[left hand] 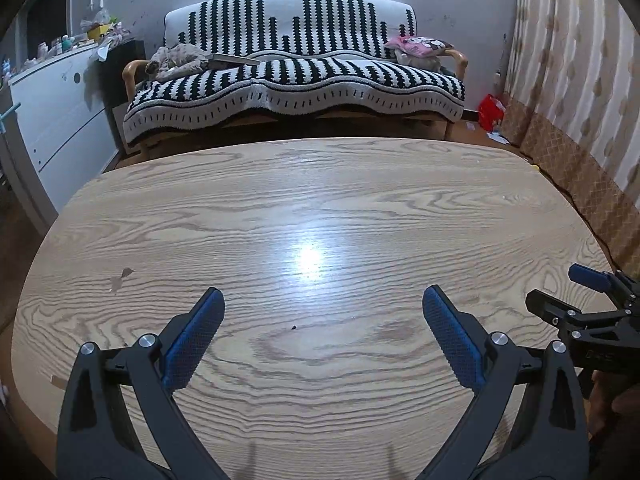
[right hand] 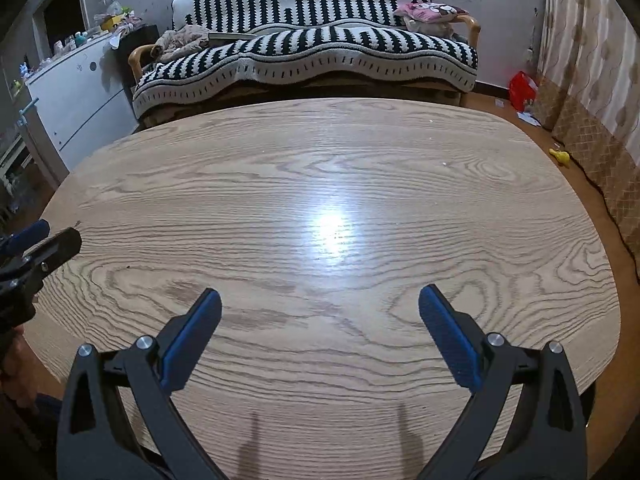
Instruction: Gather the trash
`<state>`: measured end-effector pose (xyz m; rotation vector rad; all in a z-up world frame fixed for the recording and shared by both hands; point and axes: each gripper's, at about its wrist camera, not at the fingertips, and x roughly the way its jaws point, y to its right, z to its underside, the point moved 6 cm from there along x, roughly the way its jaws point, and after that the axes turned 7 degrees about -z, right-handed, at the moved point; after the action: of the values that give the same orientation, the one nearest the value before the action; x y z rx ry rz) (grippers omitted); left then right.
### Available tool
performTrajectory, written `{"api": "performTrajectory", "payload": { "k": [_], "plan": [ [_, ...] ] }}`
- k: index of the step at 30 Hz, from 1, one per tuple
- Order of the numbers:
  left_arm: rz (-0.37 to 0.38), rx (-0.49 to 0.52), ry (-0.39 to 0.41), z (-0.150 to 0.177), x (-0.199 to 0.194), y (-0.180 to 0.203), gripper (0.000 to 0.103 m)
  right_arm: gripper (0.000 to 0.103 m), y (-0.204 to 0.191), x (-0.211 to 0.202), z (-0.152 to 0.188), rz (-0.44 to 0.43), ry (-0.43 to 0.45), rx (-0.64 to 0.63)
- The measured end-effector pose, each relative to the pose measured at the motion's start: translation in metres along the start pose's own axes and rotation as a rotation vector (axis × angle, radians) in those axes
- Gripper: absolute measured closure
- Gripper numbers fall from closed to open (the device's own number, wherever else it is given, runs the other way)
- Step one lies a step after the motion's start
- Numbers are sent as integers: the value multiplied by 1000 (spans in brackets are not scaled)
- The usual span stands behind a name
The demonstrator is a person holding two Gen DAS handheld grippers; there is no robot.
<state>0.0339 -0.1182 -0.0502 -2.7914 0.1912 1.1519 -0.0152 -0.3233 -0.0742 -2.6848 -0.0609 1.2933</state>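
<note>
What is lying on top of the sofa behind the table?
On the striped sofa lie crumpled cloth, a flat book-like thing and a pink cushion at its other end. The striped cover hides whatever is beneath.

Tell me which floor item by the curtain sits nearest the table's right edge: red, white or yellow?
The small yellow object, alone on the floor beside the table. The red bag and white paper scraps lie farther back, near the sofa's corner.
</note>
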Motion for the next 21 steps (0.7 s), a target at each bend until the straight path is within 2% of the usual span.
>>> {"api": "performTrajectory", "payload": {
  "k": [21],
  "plan": [
    [-4, 6, -3, 2, 3, 5, 7, 7, 12, -9, 5, -1, 3, 0]
  ]
}}
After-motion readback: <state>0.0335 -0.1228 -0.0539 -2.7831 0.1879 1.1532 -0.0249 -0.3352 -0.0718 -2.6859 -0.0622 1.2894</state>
